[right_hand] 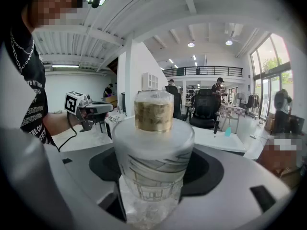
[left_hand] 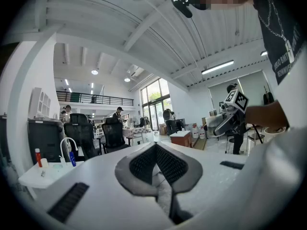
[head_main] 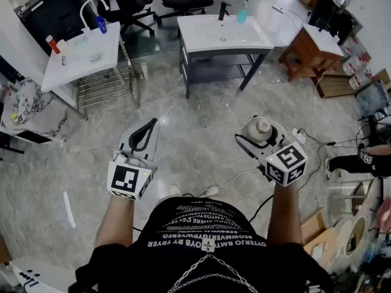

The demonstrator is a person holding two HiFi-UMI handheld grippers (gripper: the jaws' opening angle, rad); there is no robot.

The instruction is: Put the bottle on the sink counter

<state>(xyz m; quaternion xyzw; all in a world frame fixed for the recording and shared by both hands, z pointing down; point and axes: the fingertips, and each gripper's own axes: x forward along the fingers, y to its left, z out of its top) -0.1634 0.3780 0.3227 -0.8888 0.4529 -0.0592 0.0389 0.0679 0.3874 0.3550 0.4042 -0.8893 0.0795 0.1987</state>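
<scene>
Right gripper: jaws wide apart, pads clamped on the frosted body of the bottle.
Bottle: upright between the right gripper's pads, gold neck on top, held in the air above the marble floor.
Left gripper: jaws closed together, nothing between them.
Sink desk: white, well ahead of both grippers, with a small blue container at its far edge.

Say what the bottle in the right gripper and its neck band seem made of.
The bottle looks like frosted glass, possibly plastic: translucent, matte, clearer at the base. Its neck band looks like gold foil or metal: mottled yellow sheen.
</scene>
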